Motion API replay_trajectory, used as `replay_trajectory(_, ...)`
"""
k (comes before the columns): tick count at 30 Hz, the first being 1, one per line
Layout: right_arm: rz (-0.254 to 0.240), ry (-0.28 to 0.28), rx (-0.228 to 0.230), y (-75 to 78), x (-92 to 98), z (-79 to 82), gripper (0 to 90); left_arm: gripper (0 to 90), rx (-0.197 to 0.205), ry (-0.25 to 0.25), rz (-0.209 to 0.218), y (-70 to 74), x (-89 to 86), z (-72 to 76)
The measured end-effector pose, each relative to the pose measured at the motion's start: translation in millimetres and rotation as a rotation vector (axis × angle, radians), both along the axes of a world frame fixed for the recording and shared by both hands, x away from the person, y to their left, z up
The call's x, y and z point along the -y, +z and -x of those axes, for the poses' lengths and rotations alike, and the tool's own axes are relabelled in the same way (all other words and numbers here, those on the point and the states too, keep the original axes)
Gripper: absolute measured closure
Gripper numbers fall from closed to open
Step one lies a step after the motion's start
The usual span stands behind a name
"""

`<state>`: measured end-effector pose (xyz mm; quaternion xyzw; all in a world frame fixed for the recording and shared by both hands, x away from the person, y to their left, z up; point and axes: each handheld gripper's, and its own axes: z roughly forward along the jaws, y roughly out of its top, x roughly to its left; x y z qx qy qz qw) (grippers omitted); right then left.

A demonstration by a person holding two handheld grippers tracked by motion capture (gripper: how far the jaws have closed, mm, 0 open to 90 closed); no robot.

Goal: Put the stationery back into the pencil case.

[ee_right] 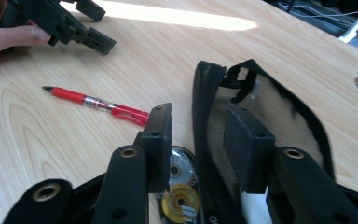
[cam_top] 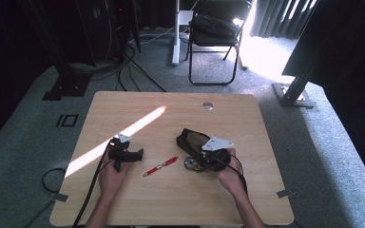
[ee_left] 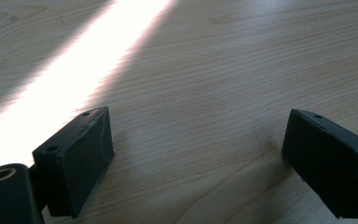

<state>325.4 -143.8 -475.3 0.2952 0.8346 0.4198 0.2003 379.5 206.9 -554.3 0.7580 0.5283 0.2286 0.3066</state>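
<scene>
Black soft pouch [ee_right: 265, 107] lies open on counter [cam_top: 180, 199], right of center; small round metal piece [ee_right: 182, 179] just beside its near-left edge.

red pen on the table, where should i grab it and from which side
Grip the red pen across the middle of its barrel, coming straight down from above. It lies flat on the bare table, slanted, apart from the black pouch, so a tool's jaws should straddle its thin width.

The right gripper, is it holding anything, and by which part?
The right gripper straddles the black pouch's near rim, one jaw inside and one outside; whether the pads press on it cannot be told. The left gripper holds nothing.
</scene>
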Motion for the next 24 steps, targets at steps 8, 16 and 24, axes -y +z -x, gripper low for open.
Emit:
replay_trajectory(8, 0.003, 0.014, -0.019, -7.4, -7.4, 2.8, 54.5, 8.9, 0.000, 0.000, 0.000, 0.0, 0.0, 0.0)
replay_trajectory(16, 0.024, 0.027, -0.053, -21.3, -17.8, 6.7, 50.2, 8.9, 0.000, 0.000, 0.000, 0.0, 0.0, 0.0)
replay_trajectory(24, 0.046, 0.030, -0.077, -35.7, -27.1, 7.8, 46.8, 8.9, 0.000, 0.000, 0.000, 0.0, 0.0, 0.0)
